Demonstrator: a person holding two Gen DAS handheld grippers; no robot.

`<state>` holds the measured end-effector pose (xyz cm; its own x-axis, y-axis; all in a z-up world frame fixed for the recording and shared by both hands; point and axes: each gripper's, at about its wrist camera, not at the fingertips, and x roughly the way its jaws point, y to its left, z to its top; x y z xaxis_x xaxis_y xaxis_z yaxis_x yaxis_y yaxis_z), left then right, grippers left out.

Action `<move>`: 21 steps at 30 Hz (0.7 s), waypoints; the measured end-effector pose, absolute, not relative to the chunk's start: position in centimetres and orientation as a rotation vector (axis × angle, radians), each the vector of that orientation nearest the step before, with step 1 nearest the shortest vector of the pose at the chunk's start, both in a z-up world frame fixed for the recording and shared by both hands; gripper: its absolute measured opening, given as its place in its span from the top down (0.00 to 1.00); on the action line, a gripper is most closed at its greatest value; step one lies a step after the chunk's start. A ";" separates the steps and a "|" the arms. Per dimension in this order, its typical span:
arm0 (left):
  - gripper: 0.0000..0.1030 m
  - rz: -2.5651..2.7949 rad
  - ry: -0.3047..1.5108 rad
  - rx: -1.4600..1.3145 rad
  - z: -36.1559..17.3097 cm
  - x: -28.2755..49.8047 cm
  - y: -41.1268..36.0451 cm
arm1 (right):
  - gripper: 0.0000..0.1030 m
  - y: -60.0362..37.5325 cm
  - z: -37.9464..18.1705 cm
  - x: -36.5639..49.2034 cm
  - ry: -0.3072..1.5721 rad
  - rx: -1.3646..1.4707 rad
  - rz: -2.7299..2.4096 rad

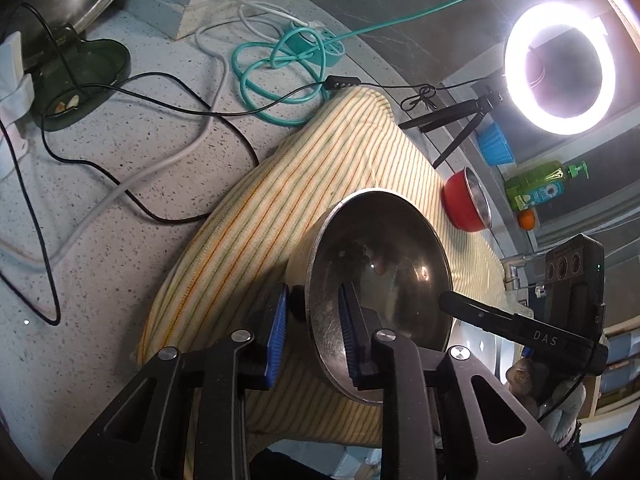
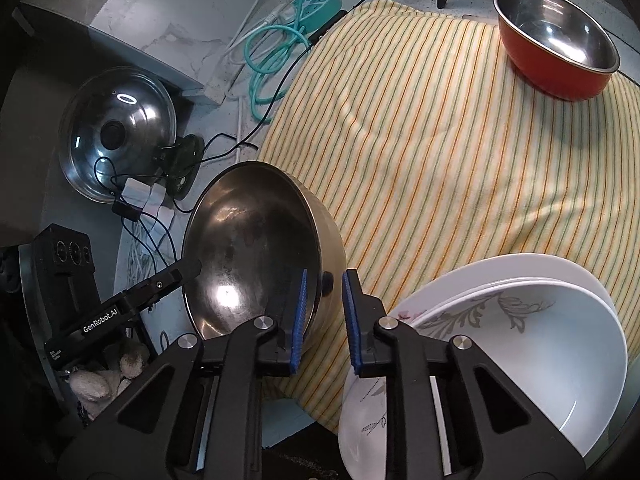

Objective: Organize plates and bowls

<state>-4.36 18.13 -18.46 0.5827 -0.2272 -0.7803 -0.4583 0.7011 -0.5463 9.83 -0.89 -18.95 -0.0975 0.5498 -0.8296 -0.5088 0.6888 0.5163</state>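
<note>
the steel bowl [image 1: 380, 276] sits tilted on the striped cloth [image 1: 280, 200], both grippers straddling opposite sides of its rim. the left gripper [image 1: 314, 330] and right gripper [image 2: 325, 320] look narrowed onto the thin wall, though a small gap shows. it looks light, stiff and slick; the rim seems the surest hold.

The right tool [image 2: 325, 316] grips the tilted steel bowl's [image 2: 248, 248] rim; the left tool [image 2: 188, 272] holds the opposite rim above the striped cloth [image 2: 440, 168].
</note>
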 end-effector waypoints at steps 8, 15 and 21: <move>0.85 0.158 0.972 -0.787 -18.8 -4.0 18.3 | 0.88 -0.3 -19.4 10.1 1.411 0.028 0.874; 0.85 0.162 0.969 -0.732 -18.3 -3.5 17.8 | 0.89 -0.3 -19.1 10.0 1.391 0.011 0.869; 0.85 0.139 0.970 -0.702 -17.8 -1.9 17.1 | 0.89 -1.5 -18.3 10.7 1.365 0.034 0.845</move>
